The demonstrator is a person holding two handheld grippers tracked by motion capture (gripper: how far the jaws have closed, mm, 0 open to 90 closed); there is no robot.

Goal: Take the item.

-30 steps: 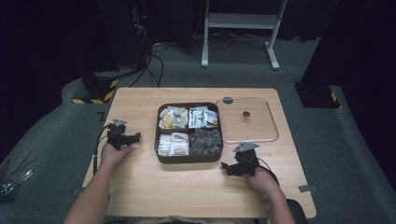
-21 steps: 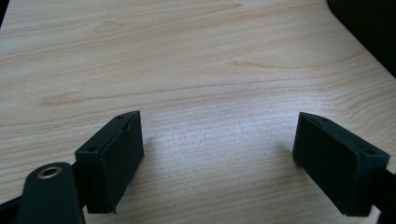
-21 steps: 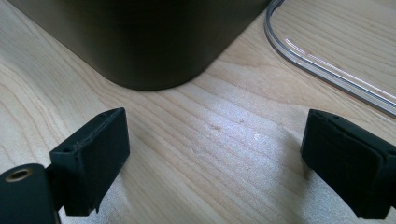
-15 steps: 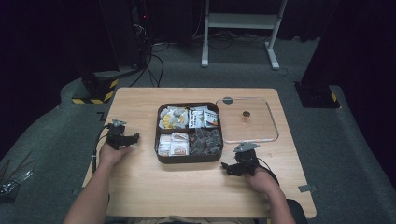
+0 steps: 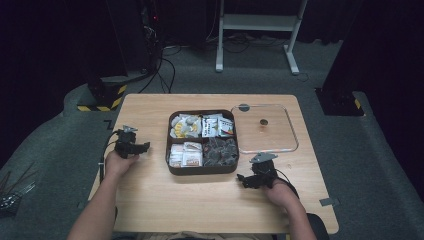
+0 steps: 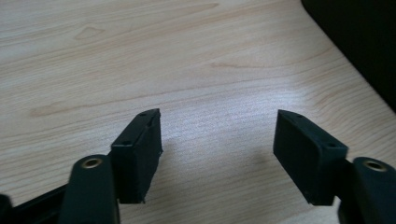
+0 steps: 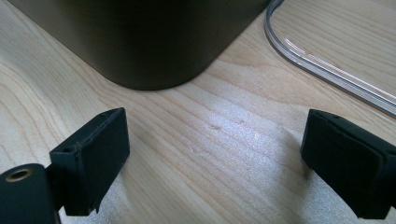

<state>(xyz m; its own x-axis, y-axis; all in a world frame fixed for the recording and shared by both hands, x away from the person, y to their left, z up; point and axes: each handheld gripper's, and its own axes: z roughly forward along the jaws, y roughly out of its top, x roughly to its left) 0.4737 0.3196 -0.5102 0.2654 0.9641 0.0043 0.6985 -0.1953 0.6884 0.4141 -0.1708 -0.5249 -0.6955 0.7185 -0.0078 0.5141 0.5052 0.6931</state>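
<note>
A dark brown box [image 5: 202, 169] with four compartments of snack packets sits mid-table. Its clear lid [image 5: 265, 128] lies flat on the wood to the right of it. My left gripper [image 5: 141, 147] rests on the table left of the box, open, nothing between its jaws [image 6: 217, 158]. My right gripper [image 5: 243, 180] rests near the box's front right corner, open and empty [image 7: 215, 168]. In the right gripper view, the box's dark wall [image 7: 140, 37] stands just ahead and the lid's rim [image 7: 327, 60] curves at the upper right.
The wooden table [image 5: 150, 200] has bare room in front of the box and along its left side. Beyond its far edge are grey carpet, cables and a white stand's legs [image 5: 255, 45]. The table's edge and dark floor [image 6: 359, 42] show in the left gripper view.
</note>
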